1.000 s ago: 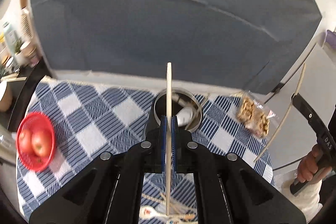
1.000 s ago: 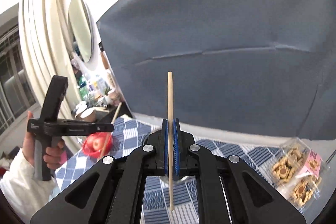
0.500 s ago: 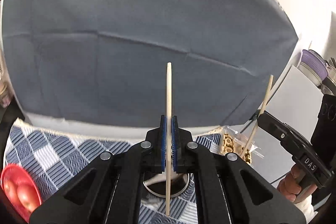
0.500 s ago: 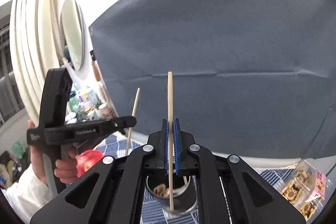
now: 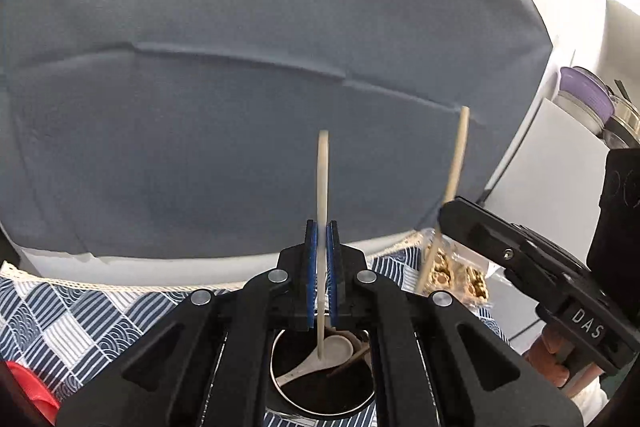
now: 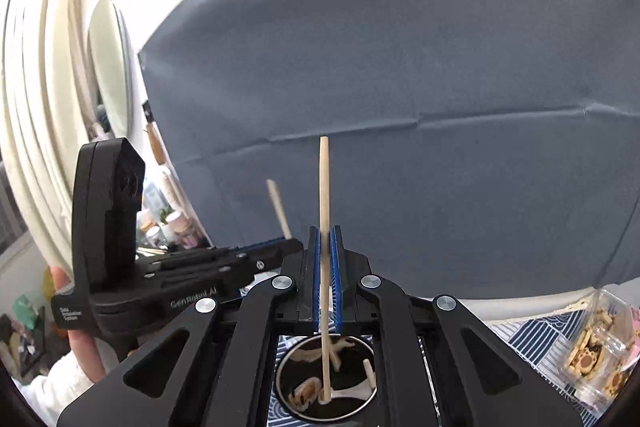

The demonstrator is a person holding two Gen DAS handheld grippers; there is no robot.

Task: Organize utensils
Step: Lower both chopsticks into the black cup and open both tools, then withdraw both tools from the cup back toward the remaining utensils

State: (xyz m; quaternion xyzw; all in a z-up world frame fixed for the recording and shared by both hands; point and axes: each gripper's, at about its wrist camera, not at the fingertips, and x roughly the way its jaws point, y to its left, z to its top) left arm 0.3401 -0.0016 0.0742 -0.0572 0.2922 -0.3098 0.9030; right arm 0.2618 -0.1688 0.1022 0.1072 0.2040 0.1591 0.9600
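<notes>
My left gripper (image 5: 322, 227) is shut on a pale wooden chopstick (image 5: 323, 187) that stands upright. Its lower end hangs over the round metal utensil holder (image 5: 324, 409), where a white spoon (image 5: 334, 349) lies. My right gripper (image 6: 326, 233) is shut on a second wooden chopstick (image 6: 325, 187), whose tip reaches down into the same metal holder (image 6: 280, 383) among white spoons (image 6: 352, 393). In the left wrist view the right gripper (image 5: 446, 217) comes in from the right with its chopstick (image 5: 456, 163). The left gripper (image 6: 294, 242) enters the right wrist view from the left, chopstick (image 6: 279, 207) sticking up.
A blue and white checked cloth (image 5: 80, 315) covers the table. Behind it hangs a grey backdrop (image 5: 240, 67). A clear box of cookies (image 6: 596, 359) lies at the right, and something red (image 5: 28, 391) sits at the left edge. A person's hands (image 6: 80, 343) hold both tools.
Both grippers have closed in on the metal holder, which now sits right under their jaws. The red basket has slid almost out of the left view. The grippers stand closer together.
</notes>
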